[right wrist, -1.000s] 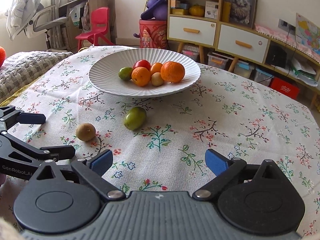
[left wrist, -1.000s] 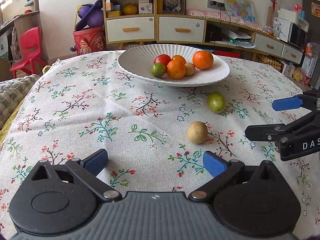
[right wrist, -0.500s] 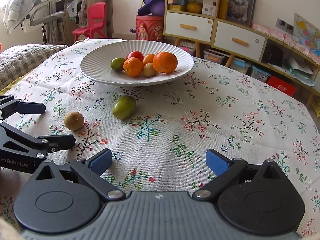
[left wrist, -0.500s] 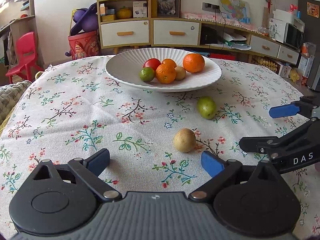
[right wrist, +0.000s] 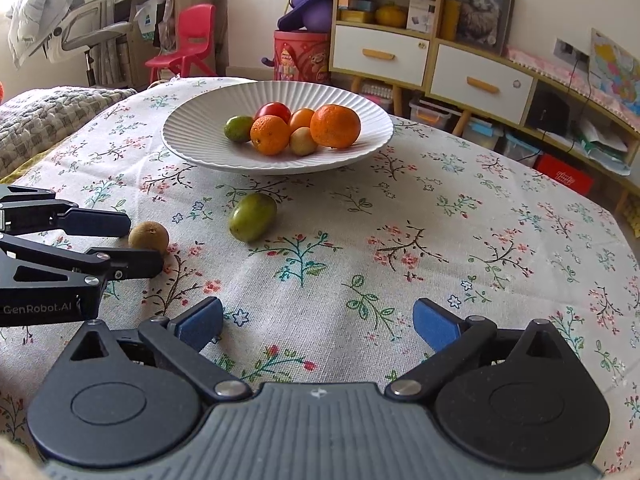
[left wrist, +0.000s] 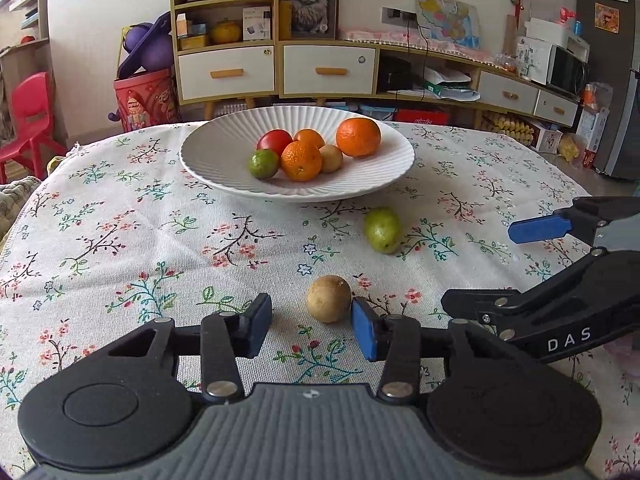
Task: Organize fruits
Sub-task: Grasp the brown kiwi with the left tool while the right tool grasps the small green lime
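A white ribbed plate [left wrist: 224, 168] [right wrist: 192, 140] at the table's far side holds several fruits: oranges, a red one, a green one, a small brown one. On the cloth lie a green fruit [left wrist: 382, 229] [right wrist: 252, 216] and a brown kiwi [left wrist: 329, 298] [right wrist: 149, 236]. My left gripper [left wrist: 311, 328] is open, its fingertips close on either side of the kiwi, the right pad nearly touching it; it also shows in the right wrist view [right wrist: 132, 240]. My right gripper [right wrist: 318, 322] is open and empty over the cloth; it shows at the right edge of the left wrist view [left wrist: 480, 268].
A floral cloth [left wrist: 120, 248] covers the round table. Behind it stand a shelf unit with drawers [left wrist: 276, 68], a red bin [left wrist: 140, 100] and a red chair [right wrist: 184, 44]. A grey knitted blanket [right wrist: 48, 116] lies at the left.
My left gripper has moved forward to the kiwi and narrowed its jaws around it. The right gripper has edged forward slightly. The fruits have not moved.
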Demonstrator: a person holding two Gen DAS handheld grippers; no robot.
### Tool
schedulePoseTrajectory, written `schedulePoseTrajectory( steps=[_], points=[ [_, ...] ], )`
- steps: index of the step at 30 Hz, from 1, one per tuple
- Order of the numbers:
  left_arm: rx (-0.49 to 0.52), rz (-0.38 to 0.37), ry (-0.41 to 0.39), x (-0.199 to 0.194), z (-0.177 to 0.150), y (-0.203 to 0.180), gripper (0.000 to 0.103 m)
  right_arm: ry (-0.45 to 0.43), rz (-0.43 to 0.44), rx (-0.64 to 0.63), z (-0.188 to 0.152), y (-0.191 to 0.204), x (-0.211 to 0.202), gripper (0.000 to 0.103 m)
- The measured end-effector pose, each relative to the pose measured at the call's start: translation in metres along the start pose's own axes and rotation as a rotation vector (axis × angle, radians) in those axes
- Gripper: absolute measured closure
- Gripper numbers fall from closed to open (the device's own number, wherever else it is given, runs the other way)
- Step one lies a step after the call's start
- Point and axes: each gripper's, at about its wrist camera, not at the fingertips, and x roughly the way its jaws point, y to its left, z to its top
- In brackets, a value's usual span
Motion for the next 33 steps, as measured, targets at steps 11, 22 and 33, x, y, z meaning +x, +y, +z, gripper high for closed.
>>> schedulePoseTrajectory(
  steps=[11, 22, 33],
  points=[
    [-0.002, -0.023, 0.006, -0.002, 0.001, 0.004, 0.096, -0.006, 0.008, -0.02, 0.005, 0.009, 0.004, 0.002],
    [-0.041, 0.005, 0.018, -0.007, 0.002, 0.021, 0.096, -0.006, 0.047, -0.03, 0.018, 0.023, 0.014, 0.014],
    [-0.064, 0.016, 0.027, -0.008, 0.001, 0.032, 0.096, -0.037, 0.074, -0.042, 0.027, 0.033, 0.023, 0.042]
  ],
)
